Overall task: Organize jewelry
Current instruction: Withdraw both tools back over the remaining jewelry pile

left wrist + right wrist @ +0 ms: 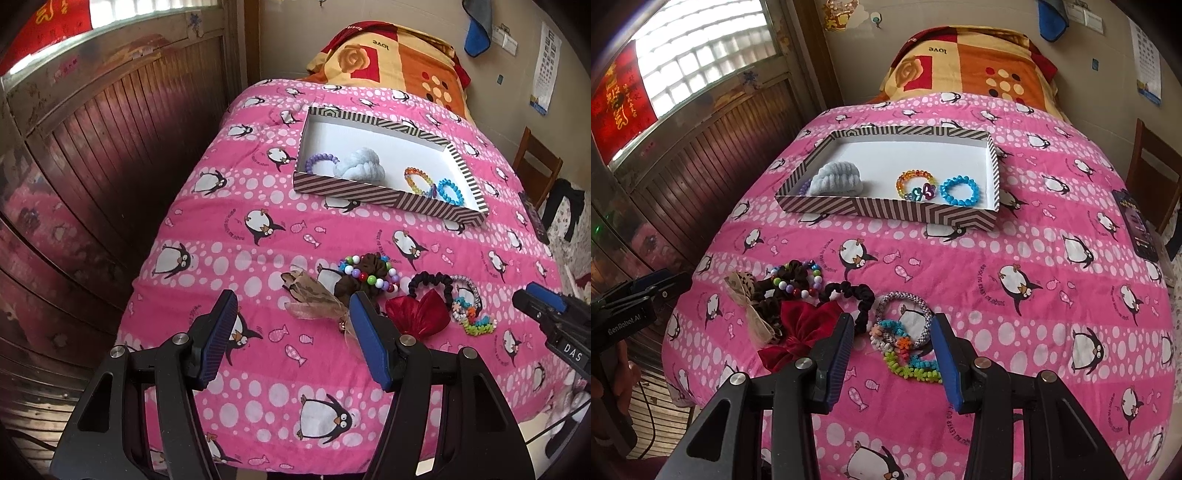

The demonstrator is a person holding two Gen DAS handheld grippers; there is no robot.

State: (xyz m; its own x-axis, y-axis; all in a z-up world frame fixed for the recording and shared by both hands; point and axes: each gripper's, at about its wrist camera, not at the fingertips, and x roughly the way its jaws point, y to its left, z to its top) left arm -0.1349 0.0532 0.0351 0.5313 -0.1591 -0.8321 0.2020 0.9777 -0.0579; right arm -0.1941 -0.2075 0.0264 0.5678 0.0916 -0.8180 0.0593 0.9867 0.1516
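Note:
A striped shallow box lies on the pink penguin quilt. It holds a purple bead bracelet, a pale blue scrunchie, an orange bead bracelet and a blue bead bracelet. Nearer lies a pile: a beige bow, a multicoloured bead bracelet, a black scrunchie, a red bow, a silver woven bracelet and colourful flower bands. My left gripper is open above the beige bow. My right gripper is open around the flower bands.
An orange patterned pillow lies at the bed's far end. A wooden panelled wall runs along the left. A dark phone-like object lies at the quilt's right edge, with a wooden chair beyond.

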